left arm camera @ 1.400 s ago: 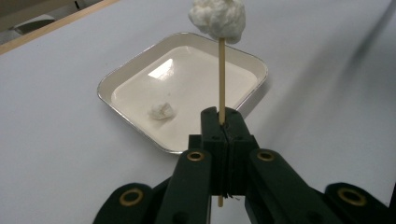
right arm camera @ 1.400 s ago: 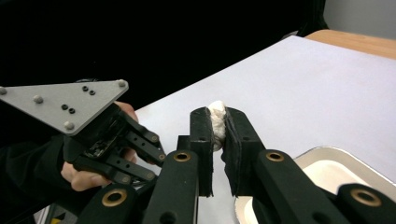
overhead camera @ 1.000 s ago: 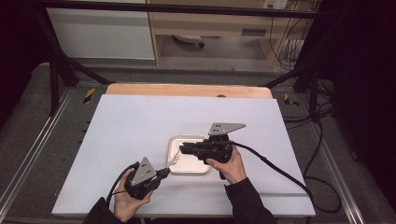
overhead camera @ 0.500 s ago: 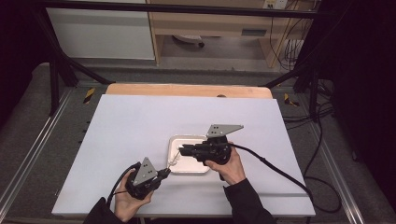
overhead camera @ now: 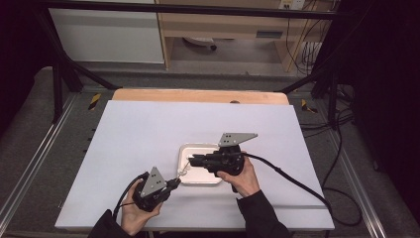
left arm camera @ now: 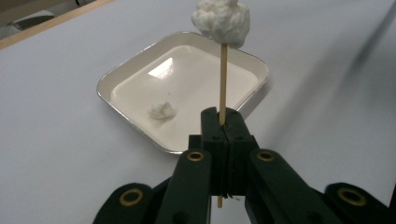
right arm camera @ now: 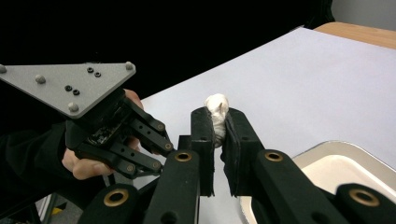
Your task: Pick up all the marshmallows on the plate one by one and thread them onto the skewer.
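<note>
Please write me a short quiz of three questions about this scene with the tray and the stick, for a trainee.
1. True or false: the left hand-held gripper is shut on a wooden stick.
2. What is on the top end of the stick?
3. How many loose white pieces lie in the tray? A: none. B: one. C: three.

Key: 1 true. 2 a white fluffy lump. 3 B, one small piece.

Two black hand-held grippers, left point(overhead camera: 171, 184) and right point(overhead camera: 192, 160), brass-ringed pivots, grey three-cornered screwed plates on top, black trailing cables, black long sleeves point(overhead camera: 260, 218)
</note>
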The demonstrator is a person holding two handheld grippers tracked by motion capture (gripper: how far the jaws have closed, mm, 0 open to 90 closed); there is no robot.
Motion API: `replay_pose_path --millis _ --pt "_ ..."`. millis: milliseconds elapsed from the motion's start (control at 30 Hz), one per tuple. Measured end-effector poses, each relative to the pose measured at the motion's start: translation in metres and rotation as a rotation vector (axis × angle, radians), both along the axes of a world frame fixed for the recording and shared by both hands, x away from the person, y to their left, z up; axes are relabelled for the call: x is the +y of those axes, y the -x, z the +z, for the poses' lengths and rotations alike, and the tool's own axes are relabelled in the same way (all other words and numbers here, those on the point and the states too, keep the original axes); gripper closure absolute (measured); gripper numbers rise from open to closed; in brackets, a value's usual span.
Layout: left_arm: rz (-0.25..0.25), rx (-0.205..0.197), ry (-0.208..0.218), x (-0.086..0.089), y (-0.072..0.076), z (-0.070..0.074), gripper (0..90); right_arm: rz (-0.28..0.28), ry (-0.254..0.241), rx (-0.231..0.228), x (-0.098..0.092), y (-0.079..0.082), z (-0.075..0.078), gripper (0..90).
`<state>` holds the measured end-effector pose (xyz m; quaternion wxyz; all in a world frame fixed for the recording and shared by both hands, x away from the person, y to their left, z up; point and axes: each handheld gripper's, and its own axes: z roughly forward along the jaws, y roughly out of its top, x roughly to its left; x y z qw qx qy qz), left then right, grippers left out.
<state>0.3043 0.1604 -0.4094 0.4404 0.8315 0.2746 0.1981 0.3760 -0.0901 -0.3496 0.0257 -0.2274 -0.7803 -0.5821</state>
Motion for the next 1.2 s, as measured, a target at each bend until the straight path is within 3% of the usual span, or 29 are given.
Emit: replay_pose_path --millis 1200 --pt "0.0 0.005 0.006 0.001 -0.001 0.002 89.0 0.014 -0.005 0.022 0.008 0.0 -0.011 83.6"
